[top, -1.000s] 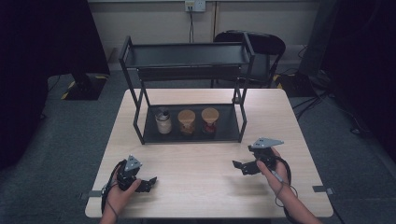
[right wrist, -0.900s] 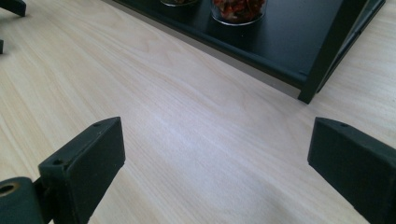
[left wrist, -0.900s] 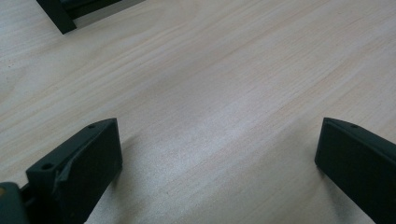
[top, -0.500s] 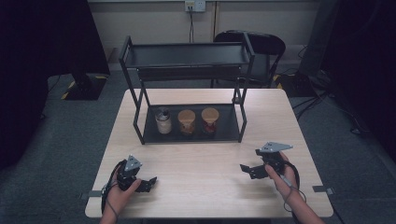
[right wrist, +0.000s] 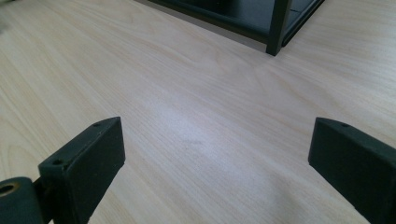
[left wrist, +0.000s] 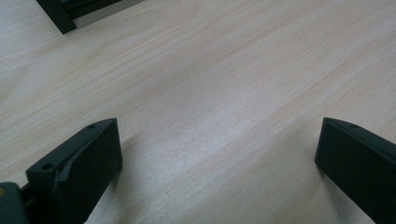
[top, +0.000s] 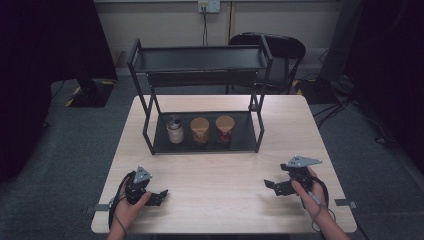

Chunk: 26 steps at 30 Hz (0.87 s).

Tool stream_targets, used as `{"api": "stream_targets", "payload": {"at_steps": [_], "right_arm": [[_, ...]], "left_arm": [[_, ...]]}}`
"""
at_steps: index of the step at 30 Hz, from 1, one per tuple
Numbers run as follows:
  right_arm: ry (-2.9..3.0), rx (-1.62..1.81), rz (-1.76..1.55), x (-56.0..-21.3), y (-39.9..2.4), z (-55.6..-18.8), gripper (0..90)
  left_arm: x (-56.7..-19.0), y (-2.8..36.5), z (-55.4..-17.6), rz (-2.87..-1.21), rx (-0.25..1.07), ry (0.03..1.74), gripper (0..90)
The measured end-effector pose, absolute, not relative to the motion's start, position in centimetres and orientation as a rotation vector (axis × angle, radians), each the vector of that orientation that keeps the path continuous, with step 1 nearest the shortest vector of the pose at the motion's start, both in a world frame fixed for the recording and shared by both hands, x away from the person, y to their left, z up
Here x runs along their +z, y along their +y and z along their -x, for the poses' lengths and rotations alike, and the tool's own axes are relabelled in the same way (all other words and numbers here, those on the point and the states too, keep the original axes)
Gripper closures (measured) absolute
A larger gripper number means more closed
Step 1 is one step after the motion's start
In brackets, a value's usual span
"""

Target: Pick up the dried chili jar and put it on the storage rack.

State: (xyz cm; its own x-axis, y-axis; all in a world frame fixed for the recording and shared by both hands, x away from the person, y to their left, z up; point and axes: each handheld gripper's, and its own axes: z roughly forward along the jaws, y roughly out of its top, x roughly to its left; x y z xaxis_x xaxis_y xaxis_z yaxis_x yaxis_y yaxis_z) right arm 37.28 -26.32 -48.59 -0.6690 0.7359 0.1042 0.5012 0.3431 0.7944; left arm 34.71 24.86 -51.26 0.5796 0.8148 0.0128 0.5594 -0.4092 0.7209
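A black two-level metal rack [top: 145, 135] stands at the back middle of the wooden table [top: 220, 165]. On its lower shelf stand three jars: a white-filled one with a silvery lid [top: 174, 129], a cork-lidded brown one [top: 200, 130] and a cork-lidded reddish one [top: 224, 129]. My left gripper [top: 161, 195] rests low at the front left, open, nothing between its jaws [left wrist: 215, 154]. My right gripper [top: 270, 185] is at the front right, open over bare wood [right wrist: 215, 144], pointing left toward the rack's leg [right wrist: 276, 28].
The rack's top shelf [top: 200, 60] is a shallow black tray. A dark chair [top: 280, 50] stands behind the table. Table edges lie close to both hands. Cables and a wall socket [top: 209, 6] are at the back.
My right gripper has drifted toward the front right of the table and slightly lower. The left gripper and the jars have kept still.
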Motion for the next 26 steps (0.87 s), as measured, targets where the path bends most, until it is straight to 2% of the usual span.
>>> {"api": "stream_targets", "payload": {"at_steps": [26], "right_arm": [[2.342,1.171,-1.101,-50.1,-31.1,-34.1,1.7]], "left_arm": [[-51.3,24.9,-34.7,-2.125,0.480,1.089,0.1]]}}
